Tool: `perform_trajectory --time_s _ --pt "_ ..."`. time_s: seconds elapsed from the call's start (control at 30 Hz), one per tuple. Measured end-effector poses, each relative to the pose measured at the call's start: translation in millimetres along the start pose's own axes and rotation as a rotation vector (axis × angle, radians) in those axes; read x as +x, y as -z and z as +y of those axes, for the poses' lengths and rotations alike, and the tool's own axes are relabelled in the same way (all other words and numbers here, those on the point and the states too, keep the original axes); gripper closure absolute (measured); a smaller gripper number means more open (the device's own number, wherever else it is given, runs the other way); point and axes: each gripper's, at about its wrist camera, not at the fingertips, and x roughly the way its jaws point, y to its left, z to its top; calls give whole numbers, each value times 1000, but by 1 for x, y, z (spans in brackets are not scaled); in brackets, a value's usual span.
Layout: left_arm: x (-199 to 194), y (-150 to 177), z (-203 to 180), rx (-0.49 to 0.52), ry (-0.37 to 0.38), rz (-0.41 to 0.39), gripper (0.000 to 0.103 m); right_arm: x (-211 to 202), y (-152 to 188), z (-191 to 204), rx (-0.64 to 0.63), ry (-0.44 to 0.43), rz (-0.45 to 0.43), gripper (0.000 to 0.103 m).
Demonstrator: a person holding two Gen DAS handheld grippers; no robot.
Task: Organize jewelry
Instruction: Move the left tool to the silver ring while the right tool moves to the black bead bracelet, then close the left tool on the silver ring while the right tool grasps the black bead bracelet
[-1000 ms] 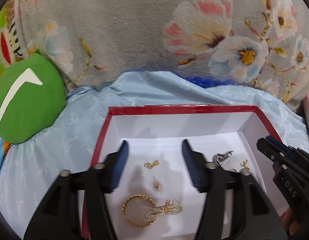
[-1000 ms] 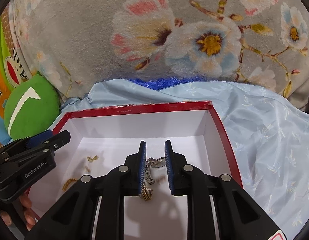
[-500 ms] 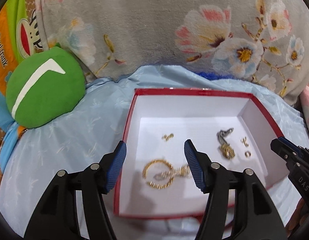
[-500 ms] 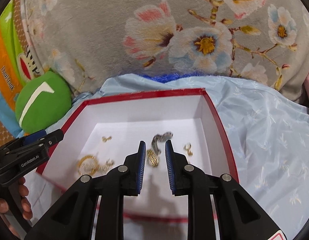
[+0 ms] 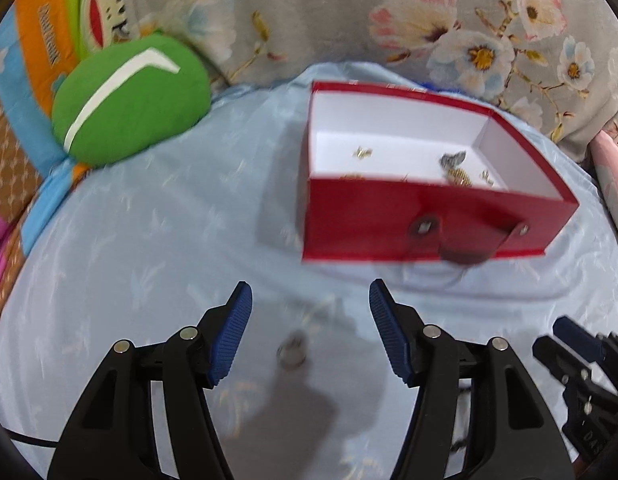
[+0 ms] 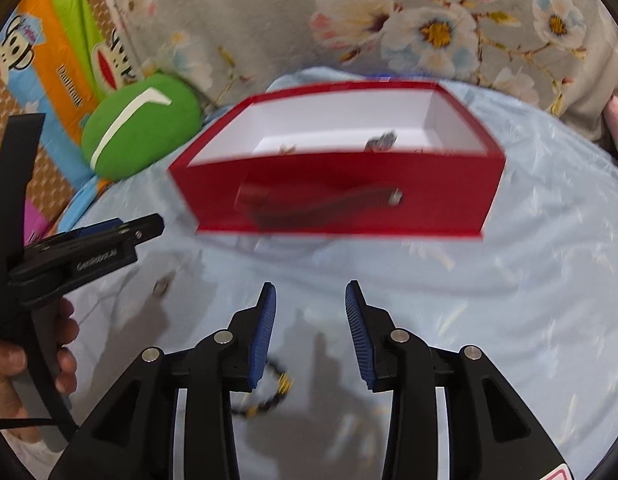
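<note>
Two grippers are seen over a pale blue cloth [image 5: 157,248], and neither holds anything. Places are given relative to the red box [image 5: 429,224], which rests on that cloth.

Far to the left of the box, a green cushion [image 5: 129,100] is seen against a cartoon-printed fabric [image 5: 41,32]. Nearer the camera than the box and to its left, the left gripper [image 5: 311,326] is held with its blue-padded fingers [image 5: 233,332] spread wide apart. Between those fingers, on the cloth and well short of the box's front wall, a small round ring [image 5: 291,354] is seen, blurred and untouched by either pad.

Inside the box, on its white floor, several gold pieces are seen: a small earring [image 5: 363,153] toward the left, and a gold and silver chain piece [image 5: 455,168] toward the right. A dark strap handle [image 5: 465,240] is fixed to the front wall.

In front of the box in the right wrist view, the right gripper [image 6: 311,326] is held with its fingers [image 6: 265,328] parted, though less widely than the left pair. Beside its left finger, a dark beaded bracelet [image 6: 265,398] with gold beads lies on the cloth, partly hidden. A grey floral blanket [image 5: 389,8] is seen behind the box.
</note>
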Motion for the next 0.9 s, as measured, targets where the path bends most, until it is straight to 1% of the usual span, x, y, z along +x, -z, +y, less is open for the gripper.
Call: perform_trajectory --time_s 0.07,0.17,0.3,0.4,0.5,0.57,0.6,0.63,0.73,0.9 --pt "-1 17 9 -18 -3 28 44 1 16 7 -5 1 28 67" --pt "-1 36 20 -43 0 63 44 6 30 10 1 9 55 67" --pt "-2 52 27 -49 -6 88 44 17 38 12 0 31 85 67" --pt "-3 59 31 -49 -7 92 44 24 40 13 0 35 98 69" --pt "1 61 33 -47 -9 95 44 28 41 20 -36 73 83 71" --pt "5 60 34 -39 -7 96 44 31 40 24 -68 107 76 86" --pt "7 59 34 -36 -13 97 44 31 40 24 -68 108 75 89" --pt "10 58 35 -35 -18 96 44 31 39 23 -60 101 79 94" --pt "20 52 32 -11 -24 92 38 28 42 18 -44 105 80 95" --pt "37 44 26 5 -31 96 37 21 48 11 -12 103 78 95"
